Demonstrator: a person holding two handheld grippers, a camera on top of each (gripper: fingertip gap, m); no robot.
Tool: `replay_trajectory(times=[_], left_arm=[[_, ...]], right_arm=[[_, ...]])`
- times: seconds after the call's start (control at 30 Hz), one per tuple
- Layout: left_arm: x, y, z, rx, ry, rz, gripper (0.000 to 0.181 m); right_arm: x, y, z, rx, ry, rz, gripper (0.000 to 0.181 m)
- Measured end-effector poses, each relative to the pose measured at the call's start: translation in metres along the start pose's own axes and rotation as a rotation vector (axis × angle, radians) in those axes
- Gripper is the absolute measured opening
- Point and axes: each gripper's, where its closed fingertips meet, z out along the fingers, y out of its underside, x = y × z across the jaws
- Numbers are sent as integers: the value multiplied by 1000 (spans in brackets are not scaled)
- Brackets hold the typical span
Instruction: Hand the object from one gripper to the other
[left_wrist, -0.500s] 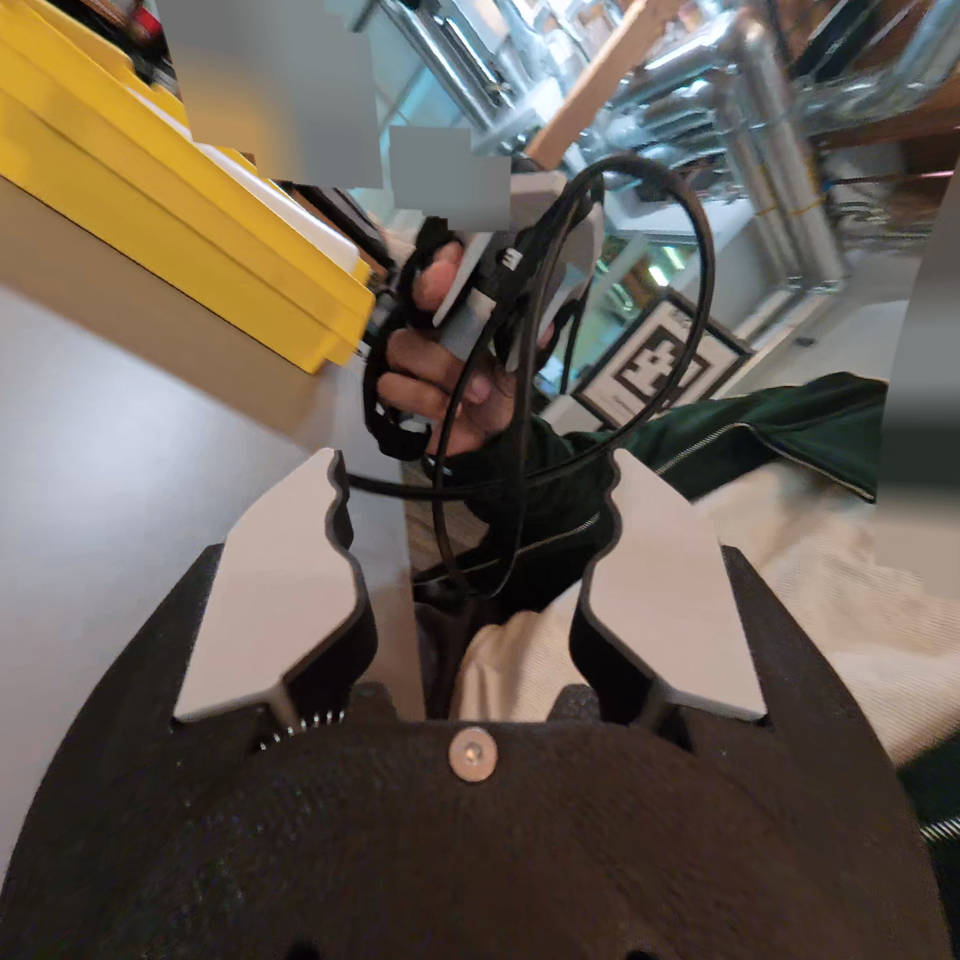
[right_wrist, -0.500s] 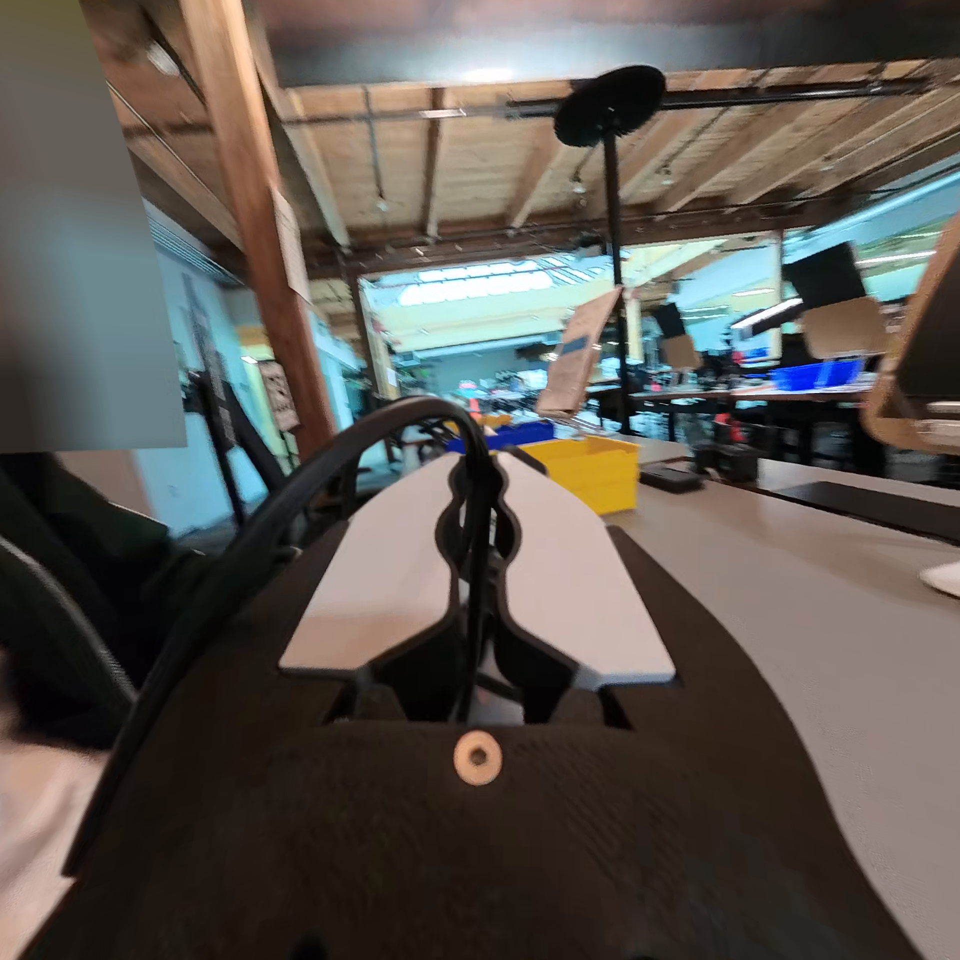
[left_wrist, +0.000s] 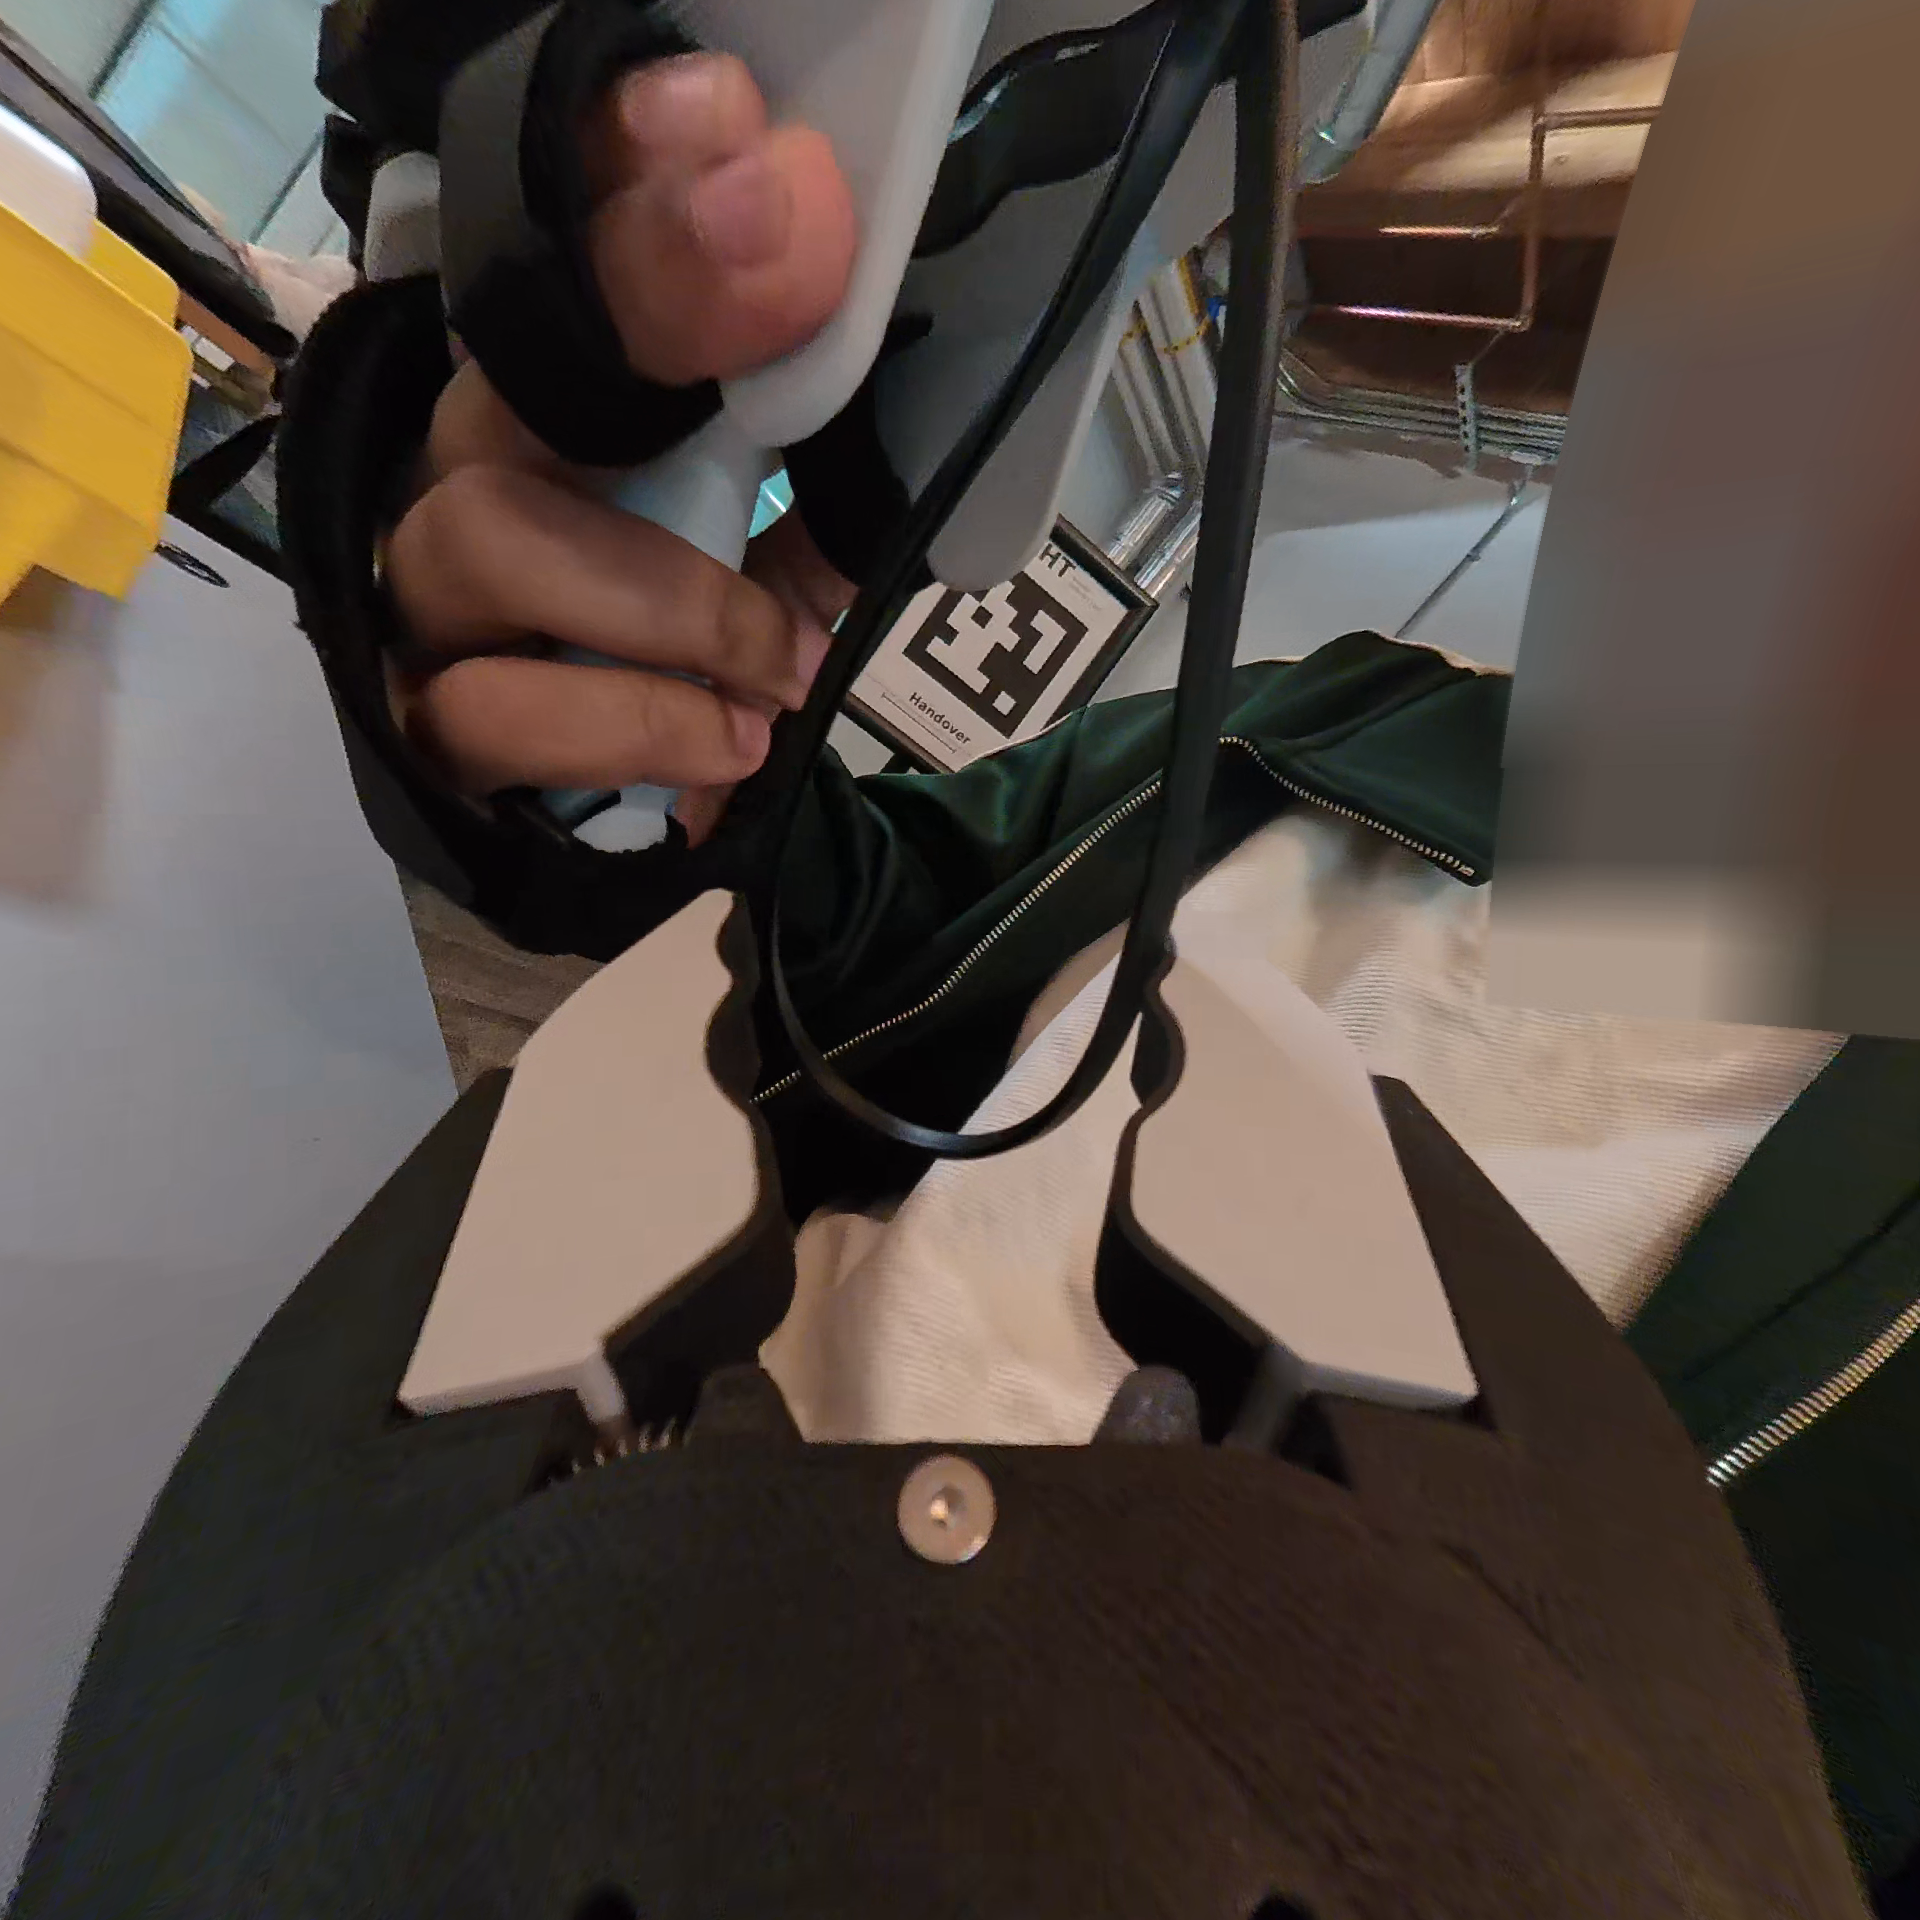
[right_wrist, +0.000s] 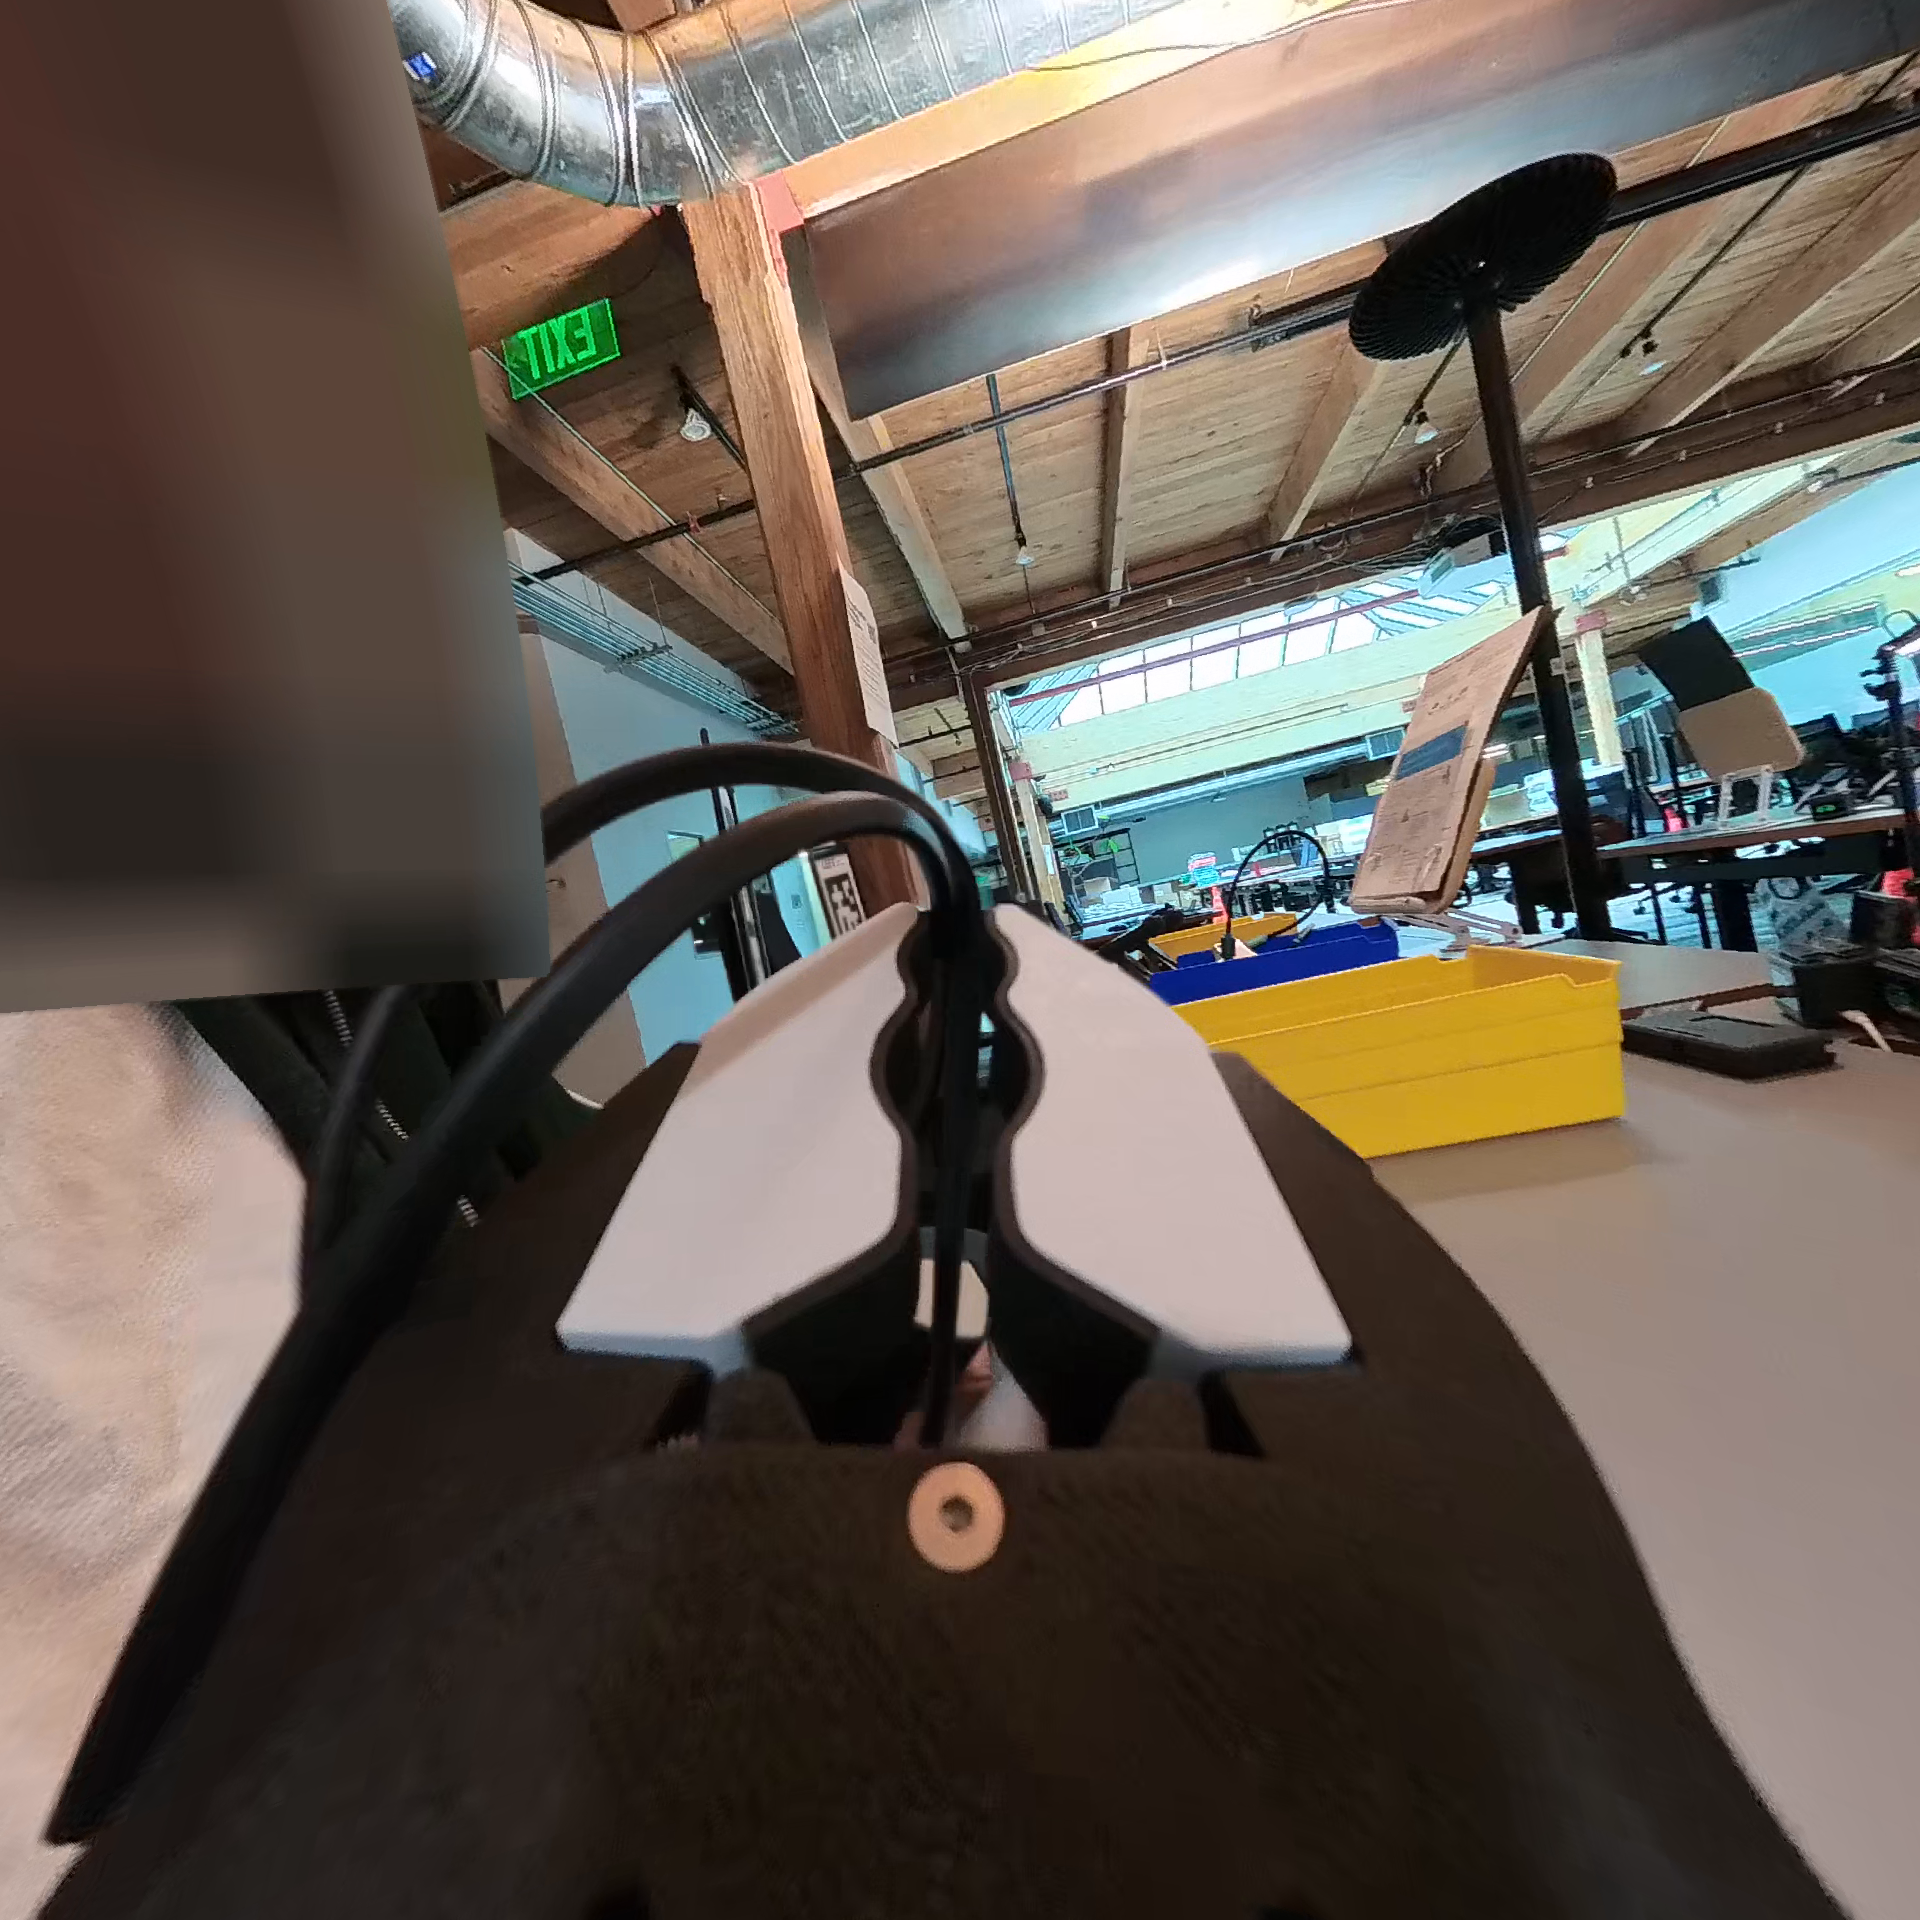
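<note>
The object is a black cable loop (left_wrist: 1205, 623). In the left wrist view it hangs down from the right gripper, which a hand (left_wrist: 582, 623) holds close above. The bottom of the loop lies between the fingers of my left gripper (left_wrist: 940, 935). That gripper is open, and the cable's right strand runs against its right fingertip (left_wrist: 1195, 1029). In the right wrist view my right gripper (right_wrist: 956, 925) is shut on the cable (right_wrist: 717, 756), which arches out to the left from the fingertips.
A yellow bin (right_wrist: 1455, 1049) and a blue bin (right_wrist: 1278, 956) stand on the grey table (right_wrist: 1662, 1351), with a black device (right_wrist: 1725, 1044) beside them. A framed marker card (left_wrist: 997, 644) and a green jacket (left_wrist: 1039, 810) lie behind the cable. Another yellow bin (left_wrist: 73, 416) is at left. The left gripper's tips are roughly 12 cm from the right gripper's.
My left gripper has moved up close to the right gripper, so the loop's bottom now lies between its open fingers. The right gripper has tilted upward, still shut on the cable.
</note>
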Motion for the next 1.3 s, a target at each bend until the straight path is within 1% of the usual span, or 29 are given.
replay_trajectory(times=[0.07,0.1,0.17,0.23,0.43,0.47,0.53,0.6,0.63,0.7,0.73,0.77,0.8,0.83,0.87,0.9,0.93,0.97,1.03,1.1,1.2,1.3], left_arm=[[-1,0,0,4,-1,14,64],[0,1,0,0,9,20,55],[3,2,-1,-18,28,32,34],[6,1,-5,-24,41,63,1],[-1,-12,-19,34,-38,84,0],[-2,-13,-20,43,-44,82,4],[-5,-16,-20,61,-74,68,31],[-16,-19,-23,69,-165,85,57],[-22,-20,-24,68,-227,105,65],[-40,-20,-30,38,-394,174,75],[-45,-22,-31,30,-461,208,85],[-46,-23,-31,22,-491,242,91],[-45,-23,-29,17,-491,257,96],[-43,-20,-25,8,-460,241,99],[-40,-15,-21,-5,-413,196,100],[-42,-11,-20,-11,-395,147,105],[-46,-11,-20,-4,-413,125,106],[-49,-14,-21,9,-446,149,107],[-57,-24,-27,33,-576,255,108],[-66,-32,-40,38,-746,337,109],[-77,-42,-62,55,-1004,436,115],[-81,-45,-71,-19,-1194,568,122]], right_arm=[[-2,1,1,-4,-8,1,9],[-2,1,2,-6,-10,-1,9],[-3,1,2,-11,-11,-6,9],[-2,0,2,-11,-8,-10,9],[1,-3,-2,0,3,-8,9],[1,-4,-2,1,6,-9,9],[1,-4,-2,0,11,-12,8],[9,-4,-3,-15,73,-43,8],[18,-3,-5,-35,147,-84,8],[32,-1,-11,-83,280,-193,8],[34,-1,-12,-99,311,-226,8],[34,-1,-12,-104,322,-246,8],[32,-2,-10,-99,311,-254,8],[28,-2,-8,-94,287,-245,8],[25,-2,-6,-89,265,-234,8],[23,-2,-5,-78,255,-231,8],[25,-4,-6,-73,275,-238,8],[29,-5,-7,-74,314,-257,8],[36,-8,-11,-92,416,-321,8],[40,-13,-12,-116,497,-395,8],[48,-17,-17,-169,639,-481,8],[53,-22,-21,-173,751,-514,8]])
